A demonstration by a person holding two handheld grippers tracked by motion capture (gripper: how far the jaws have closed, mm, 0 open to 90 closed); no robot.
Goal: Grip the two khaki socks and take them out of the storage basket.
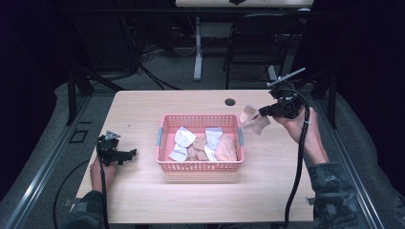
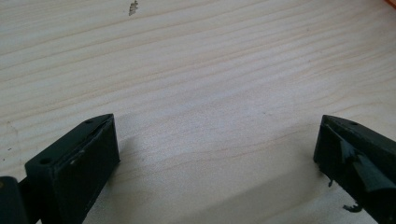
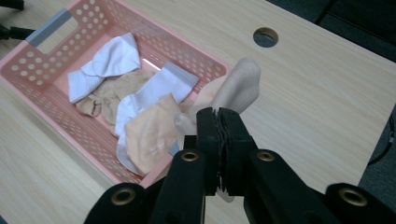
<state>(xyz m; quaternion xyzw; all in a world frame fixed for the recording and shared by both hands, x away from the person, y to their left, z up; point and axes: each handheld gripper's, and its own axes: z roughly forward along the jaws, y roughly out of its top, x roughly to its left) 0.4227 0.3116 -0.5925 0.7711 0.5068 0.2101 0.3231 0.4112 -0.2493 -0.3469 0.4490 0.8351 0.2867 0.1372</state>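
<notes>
The right gripper (image 1: 261, 112) is clamping a beige fabric sock (image 1: 253, 119) in the air just right of the pink perforated plastic basket (image 1: 199, 166). The left gripper (image 1: 129, 154), jaws gaping wide, is resting on the pale wooden table (image 1: 143, 109) left of it.

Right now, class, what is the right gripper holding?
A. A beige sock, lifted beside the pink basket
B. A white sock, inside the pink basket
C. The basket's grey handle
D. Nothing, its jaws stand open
A: the right gripper has its jaws pressed together on a beige sock, which hangs in the air just outside the right end of the pink basket, above the table.
</notes>
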